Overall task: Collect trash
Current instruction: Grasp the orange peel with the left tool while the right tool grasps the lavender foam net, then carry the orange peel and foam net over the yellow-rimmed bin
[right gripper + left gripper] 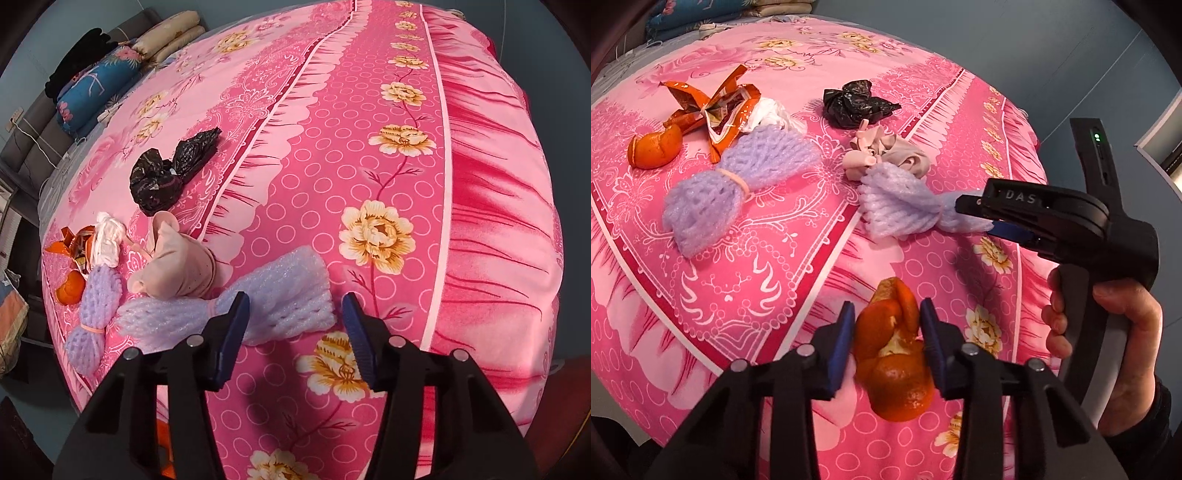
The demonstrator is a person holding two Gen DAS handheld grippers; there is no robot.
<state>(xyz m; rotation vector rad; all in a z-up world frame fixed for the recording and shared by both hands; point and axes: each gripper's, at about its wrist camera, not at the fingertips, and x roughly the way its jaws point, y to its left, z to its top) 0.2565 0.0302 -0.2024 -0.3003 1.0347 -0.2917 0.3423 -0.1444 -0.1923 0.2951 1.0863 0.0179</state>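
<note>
The left gripper [888,332] is seen with its jaws apart, and an orange peel [892,354] stands between the pads, close to both but not clearly pressed. Its long axis runs forward along the fingers. The right gripper [293,334] is also held with jaws apart, nothing being clamped; the near end of a purple foam net [236,314] lies just ahead of the jaws and slightly to the left, on the pink bedspread [406,258]. The long axis of this net is laid across the jaws, from left to right, with a band at its middle. The right gripper is judged the nearer one for this net. Farther out, a second foam net [735,184], an orange wrapper [716,110] and a black bag [858,103] are lying.
</note>
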